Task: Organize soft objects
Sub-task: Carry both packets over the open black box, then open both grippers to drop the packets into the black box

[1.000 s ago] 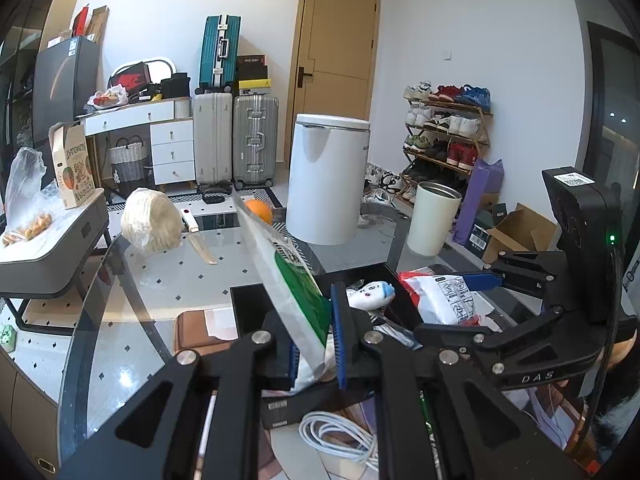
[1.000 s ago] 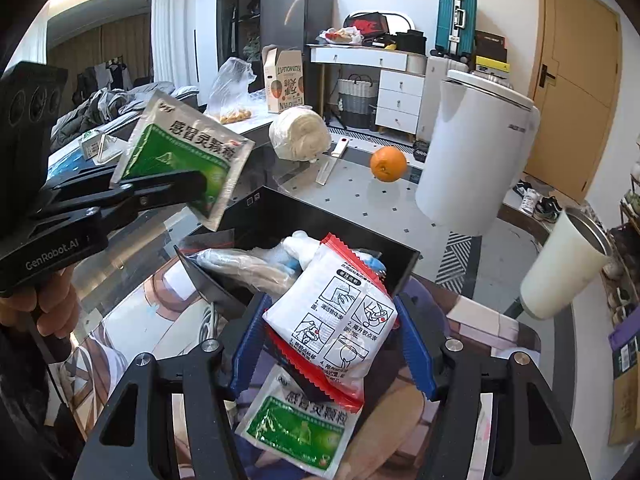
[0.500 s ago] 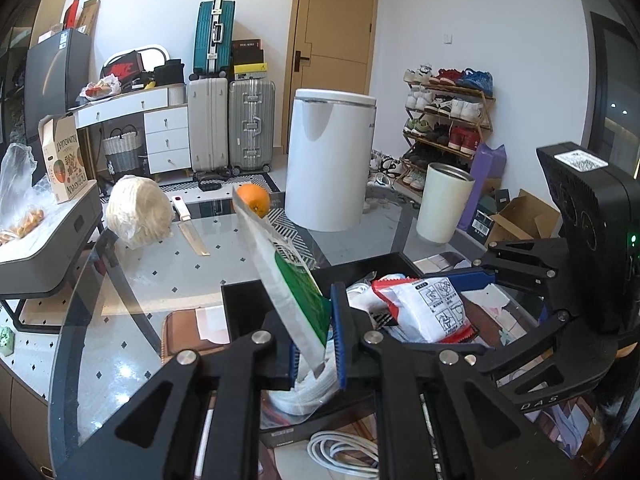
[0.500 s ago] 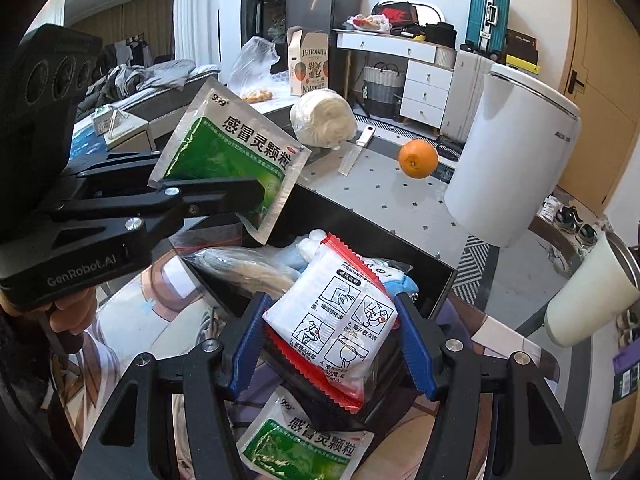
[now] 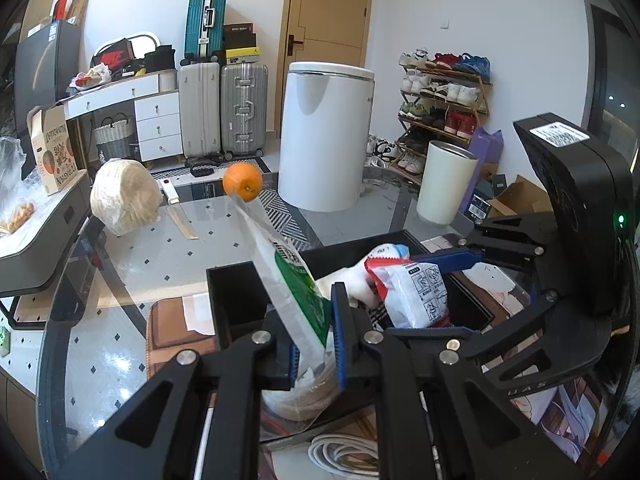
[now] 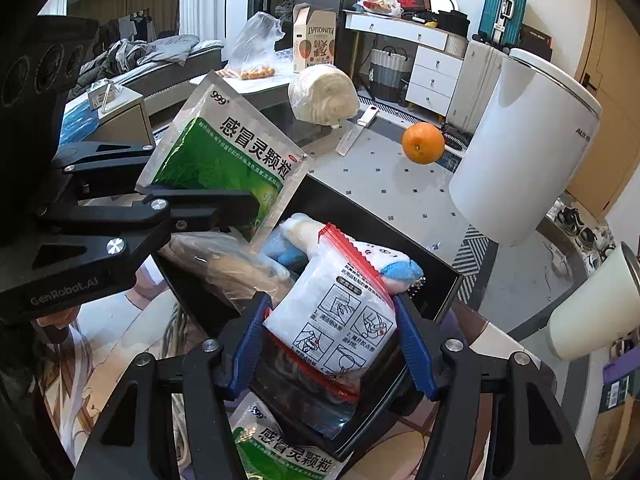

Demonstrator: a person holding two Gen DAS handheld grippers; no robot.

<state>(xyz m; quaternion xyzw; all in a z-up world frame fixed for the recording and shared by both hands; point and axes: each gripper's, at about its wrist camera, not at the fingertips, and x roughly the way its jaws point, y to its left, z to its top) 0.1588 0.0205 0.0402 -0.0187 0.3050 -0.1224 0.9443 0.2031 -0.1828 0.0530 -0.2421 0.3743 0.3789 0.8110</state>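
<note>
Two packets held above the black bin point(image 6: 436, 300).
Left gripper point(image 5: 316, 344) clamped on green sachet point(image 6: 224, 156); right gripper point(image 6: 332, 344) pinching red-edged white pouch point(image 6: 340, 320), both over the bin's soft contents.

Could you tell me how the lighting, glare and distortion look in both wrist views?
Left wrist view: sharp, fisheye-bent door, window glare on the glass table. Right wrist view: equally sharp, dark vignette corners, bright sheen on the green sachet.
</note>
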